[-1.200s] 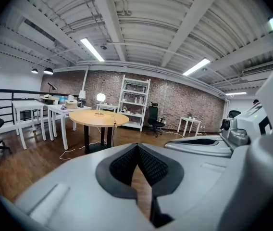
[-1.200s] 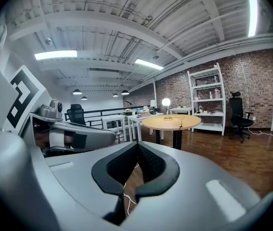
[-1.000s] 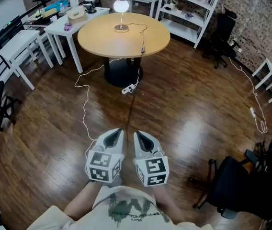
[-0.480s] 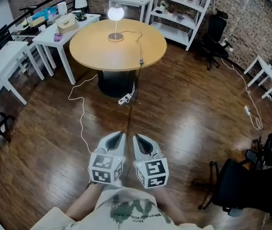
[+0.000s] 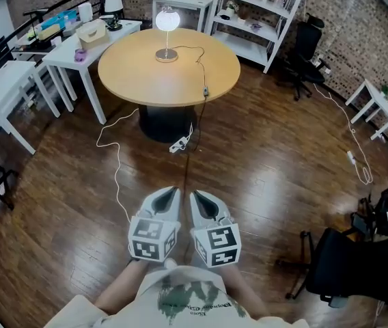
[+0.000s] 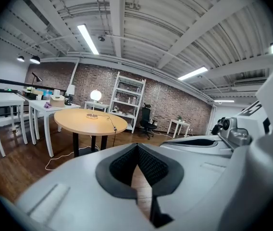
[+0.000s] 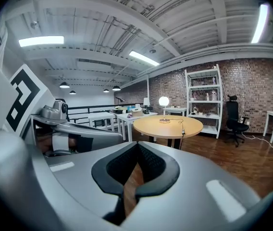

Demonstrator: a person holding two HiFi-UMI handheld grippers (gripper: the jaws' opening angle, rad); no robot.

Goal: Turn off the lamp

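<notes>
The lamp, a lit white globe on a thin stem with a round base, stands on the far side of a round wooden table. Its cord runs across the tabletop, and a small inline switch hangs at the table's near edge. The lamp also glows in the left gripper view and the right gripper view. My left gripper and right gripper are held side by side close to my body, far from the table. Both are shut with nothing in them.
A power strip and a white cable lie on the wood floor by the table's black pedestal. White side tables stand at the left and a white shelf unit at the back. Black office chairs sit at the right.
The table and lamp have shifted a little lower and look slightly larger in the head view. Both grippers keep the same place and stay shut.
</notes>
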